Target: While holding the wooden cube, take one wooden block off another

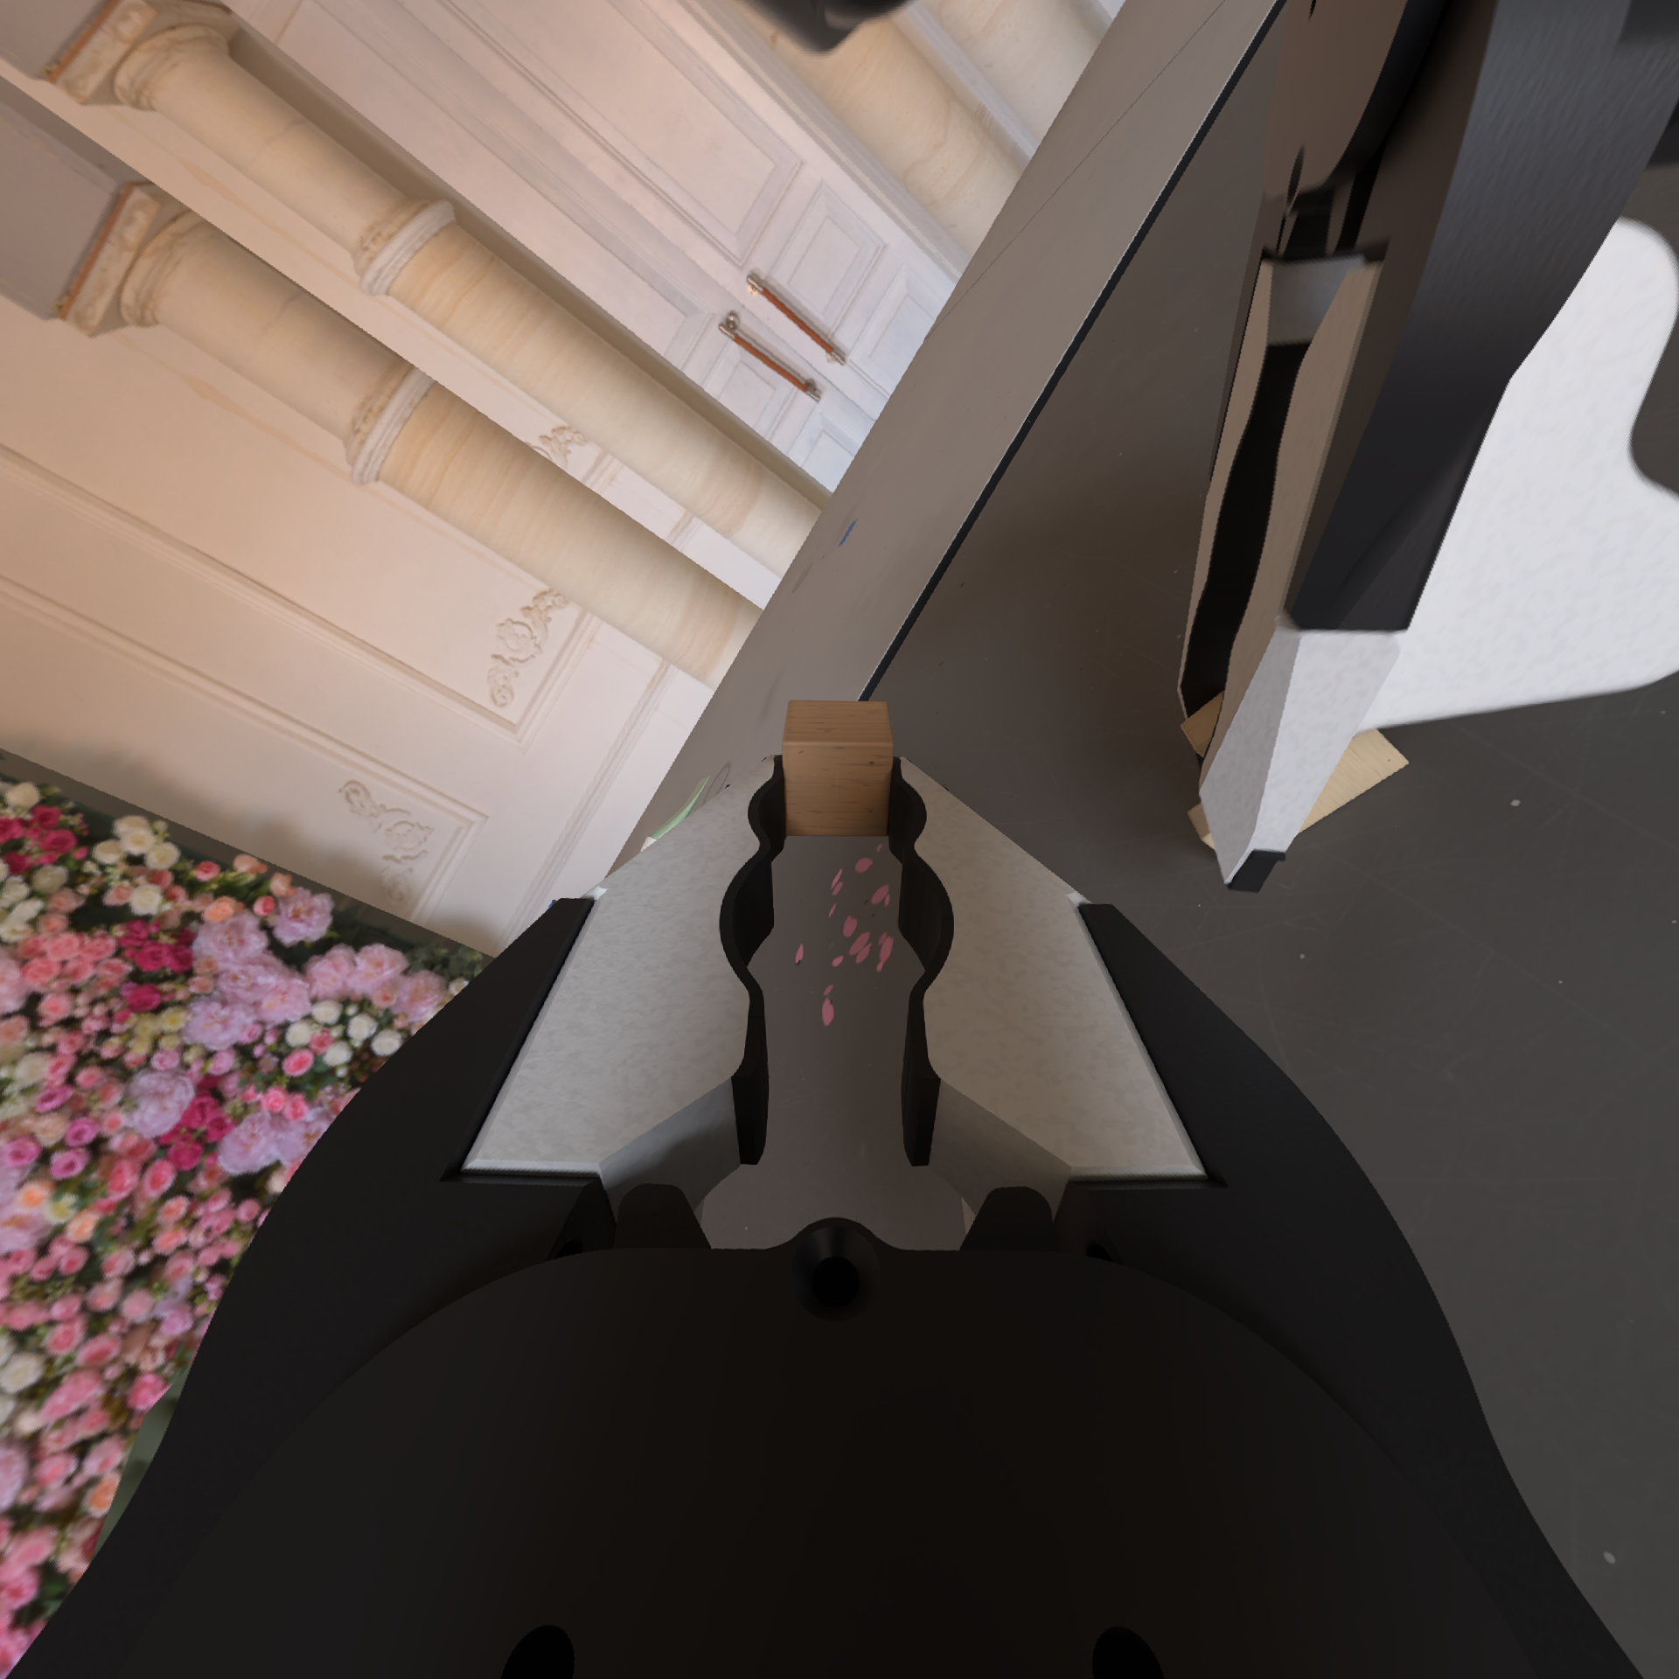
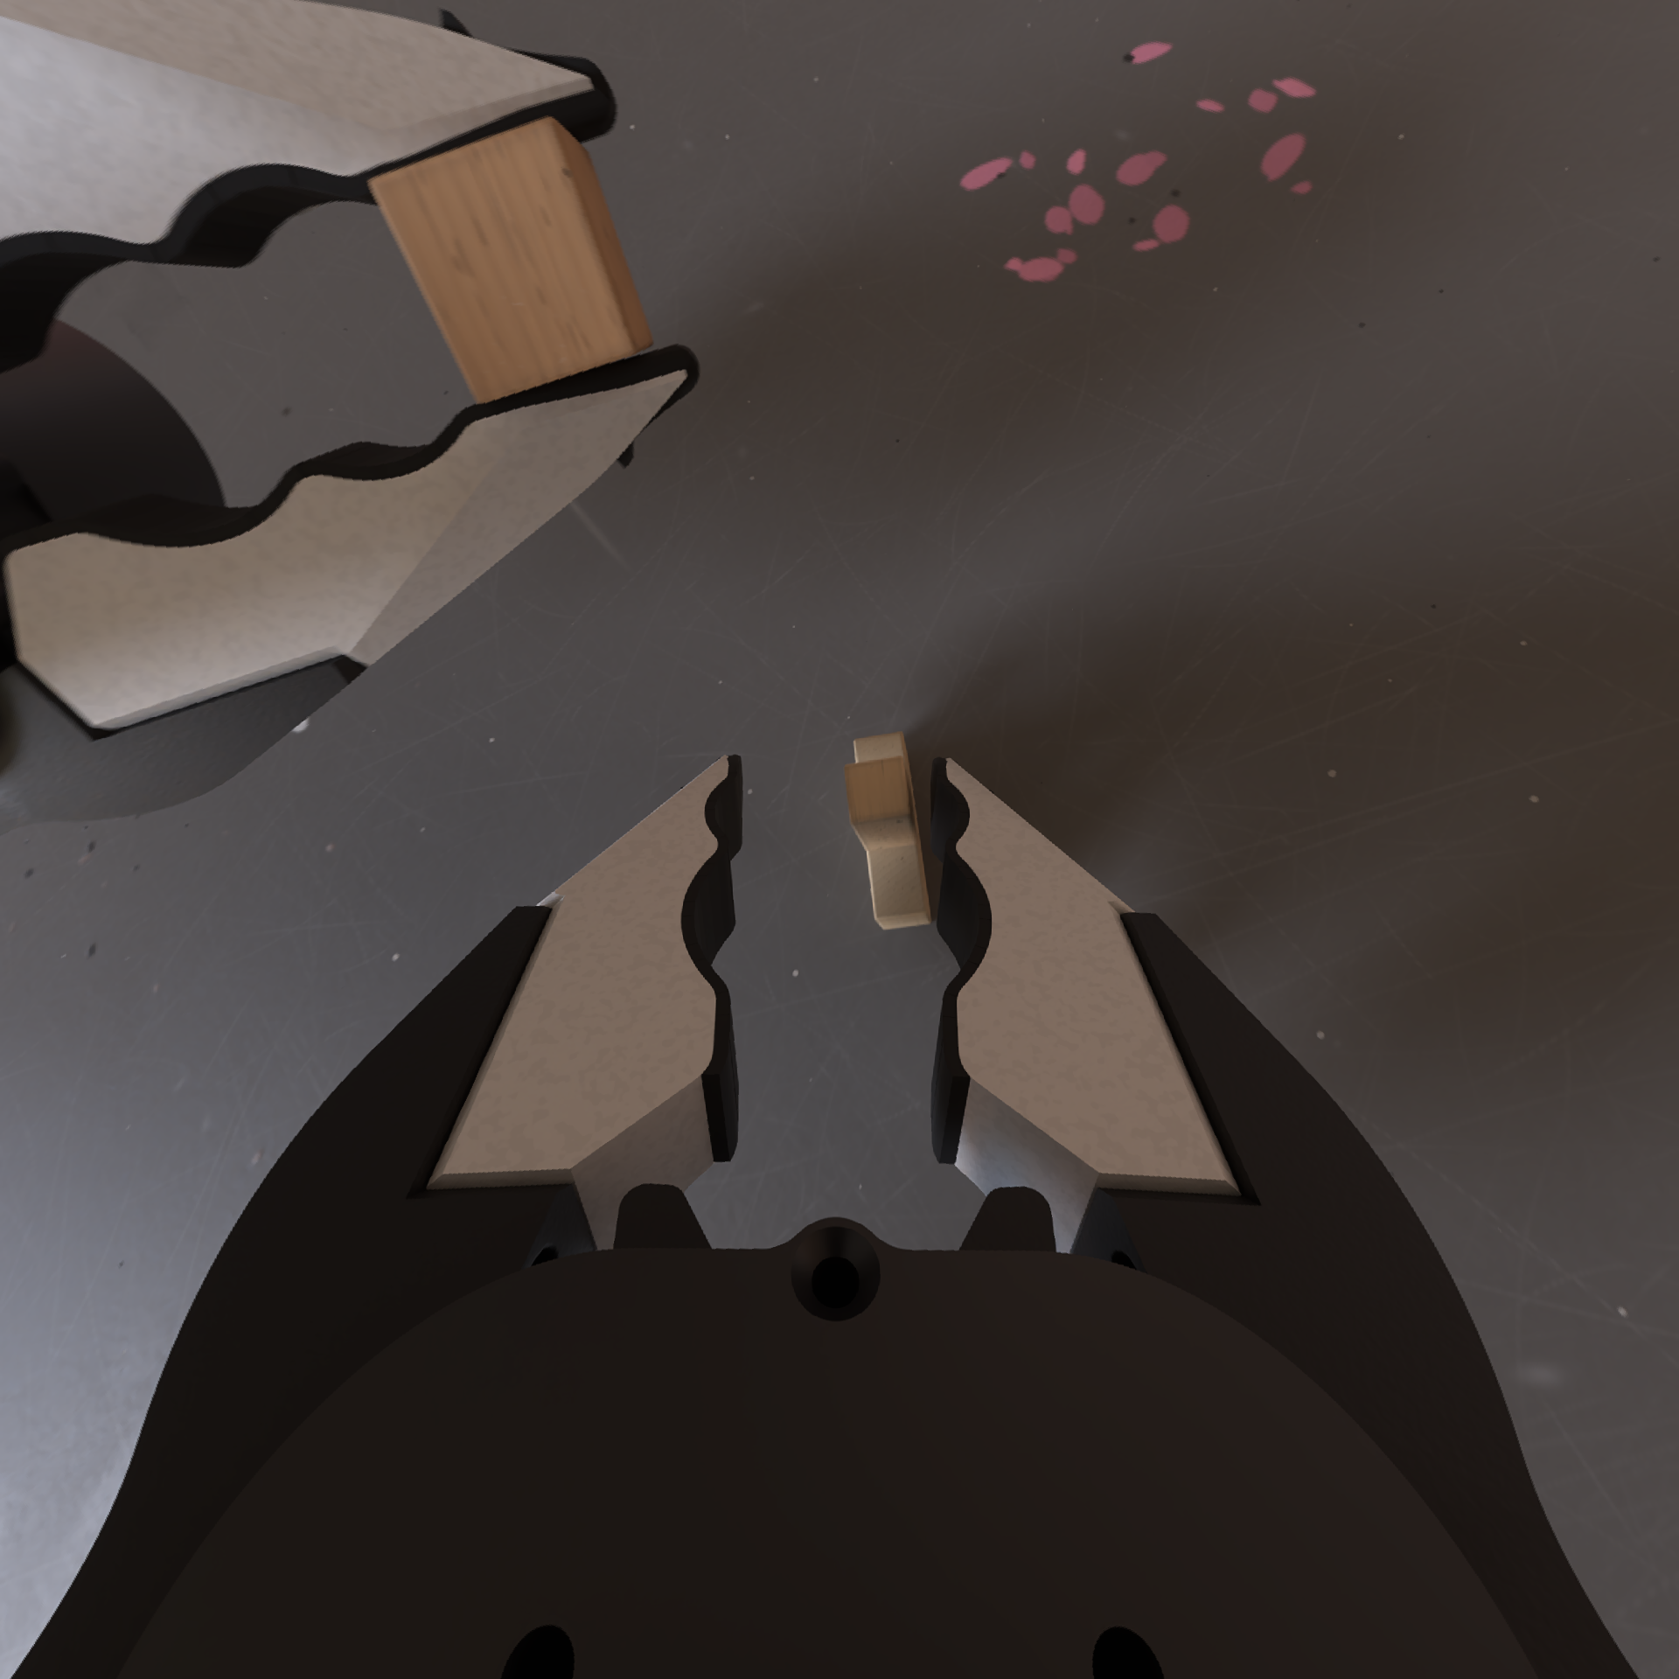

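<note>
My left gripper (image 1: 837, 799) is shut on a light brown wooden cube (image 1: 837, 768), held above the grey table. It also shows in the right wrist view (image 2: 636, 236), upper left, with the cube (image 2: 509, 263) between its tips. My right gripper (image 2: 840, 781) is open and points down at the table. Two pale wooden blocks (image 2: 889, 840), one lying on the other, sit between its fingertips, close against the right finger (image 2: 1018, 918). In the left wrist view the right gripper (image 1: 1222, 790) stands over these blocks (image 1: 1372, 768), which it mostly hides.
The dark grey table (image 2: 1272, 727) has pink petal marks (image 2: 1154, 173) at the far right. In the left wrist view the table edge (image 1: 909, 636) runs diagonally, with a panelled wall and a bed of flowers (image 1: 182, 1045) beyond it.
</note>
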{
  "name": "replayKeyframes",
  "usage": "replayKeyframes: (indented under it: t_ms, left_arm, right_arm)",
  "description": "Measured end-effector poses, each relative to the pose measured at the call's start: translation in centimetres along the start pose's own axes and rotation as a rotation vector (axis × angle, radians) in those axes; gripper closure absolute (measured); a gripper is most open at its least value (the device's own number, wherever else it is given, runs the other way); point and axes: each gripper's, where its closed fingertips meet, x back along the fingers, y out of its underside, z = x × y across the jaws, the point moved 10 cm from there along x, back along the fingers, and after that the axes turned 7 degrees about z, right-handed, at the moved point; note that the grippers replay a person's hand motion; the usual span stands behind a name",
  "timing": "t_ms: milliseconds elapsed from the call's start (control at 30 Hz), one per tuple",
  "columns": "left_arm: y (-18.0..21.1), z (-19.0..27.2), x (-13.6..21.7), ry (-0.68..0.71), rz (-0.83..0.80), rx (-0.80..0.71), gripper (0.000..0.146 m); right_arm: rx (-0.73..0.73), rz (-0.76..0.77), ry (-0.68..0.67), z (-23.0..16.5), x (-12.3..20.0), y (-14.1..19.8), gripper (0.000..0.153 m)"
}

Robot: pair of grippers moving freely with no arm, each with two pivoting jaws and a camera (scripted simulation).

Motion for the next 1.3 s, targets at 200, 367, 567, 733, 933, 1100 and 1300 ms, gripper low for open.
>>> replayKeyframes:
  t_ms: [200,367,567,733,933,1100,1300]
  left_arm:
    - [0.1,0.0,0.0,0.007,-0.001,-0.013,0.125]
    - [0.1,0.3,-0.2,0.026,-0.009,-0.060,0.125]
    - [0.1,1.4,-0.6,0.021,-0.142,-0.441,0.125]
    - [-0.5,3.2,-1.2,0.059,-0.128,-0.650,0.125]
    - [-0.8,4.1,-0.9,0.104,-0.050,-0.726,0.125]
    - [-0.8,4.4,-0.8,0.117,-0.039,-0.780,0.125]
    - [-1.2,5.0,-0.7,0.127,-0.012,-0.827,0.125]
  right_arm:
    - [0.001,-0.004,-0.029,0.7,-0.7,-0.2,0.127]
    - [0.067,-0.022,-0.088,1.5,0.7,-0.2,0.140]
    - [-0.032,-0.018,-0.205,3.4,4.2,0.1,0.141]
    - [-0.270,-0.055,-0.436,4.2,5.9,1.4,0.141]
    - [-0.317,-0.153,-0.576,3.7,5.9,2.9,0.141]
    - [-0.336,-0.171,-0.628,3.6,5.7,3.2,0.141]
    - [-0.355,-0.165,-0.651,3.6,5.7,3.2,0.141]
